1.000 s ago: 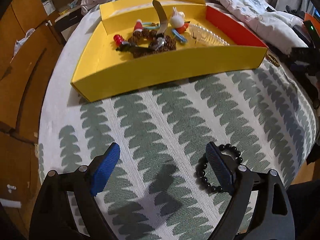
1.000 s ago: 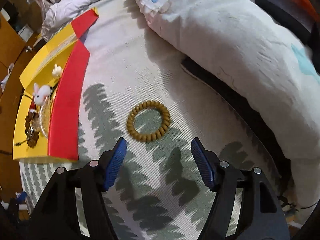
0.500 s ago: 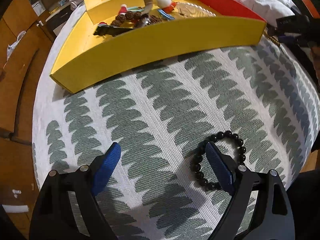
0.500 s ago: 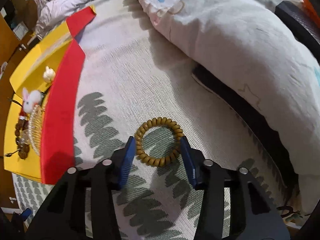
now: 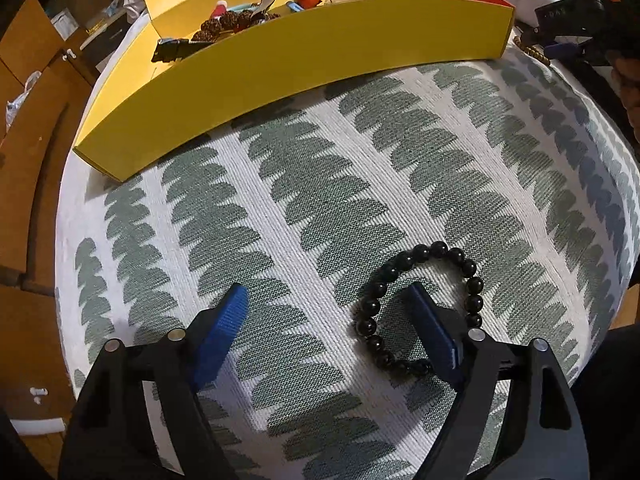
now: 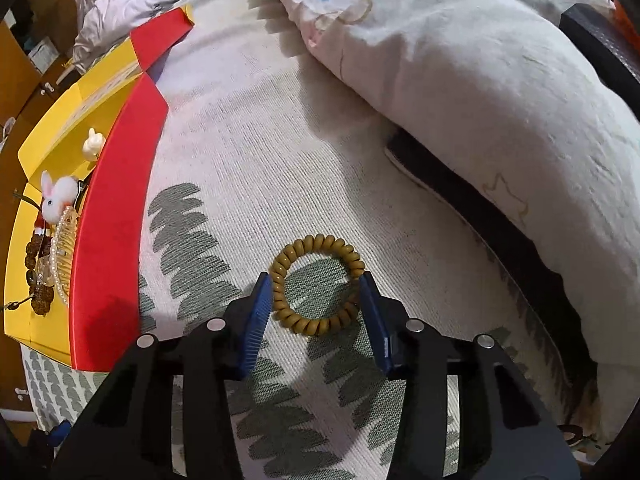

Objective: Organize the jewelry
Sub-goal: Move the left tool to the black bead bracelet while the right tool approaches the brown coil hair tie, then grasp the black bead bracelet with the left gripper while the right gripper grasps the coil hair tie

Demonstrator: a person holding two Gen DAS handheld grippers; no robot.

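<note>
A black bead bracelet (image 5: 400, 264) lies on the leaf-patterned cover. My left gripper (image 5: 326, 290) hovers low over it, jaws wide and closing. Its right finger (image 5: 432, 332) stands inside the bracelet's loop, and the pads press on nothing. In the right wrist view a mustard coil hair tie (image 6: 316, 326) rests flat on the cover. My right gripper (image 6: 313, 280) is shut on it, one blue pad against each side. The yellow tray (image 5: 280, 68) with a red end wall (image 6: 116, 220) holds a white rabbit charm (image 6: 58, 196), brown beads and a pearl comb.
A crumpled pale duvet (image 6: 480, 100) fills the right side, with a dark flat object (image 6: 480, 216) under its edge. Wooden furniture (image 5: 28, 128) stands past the cover's left edge. Patterned cover (image 5: 320, 184) lies bare between tray and bracelet.
My left gripper sank toward the black bracelet, and its right finger now stands inside the loop. My right gripper moved onto the coil tie and narrowed until its pads met the sides.
</note>
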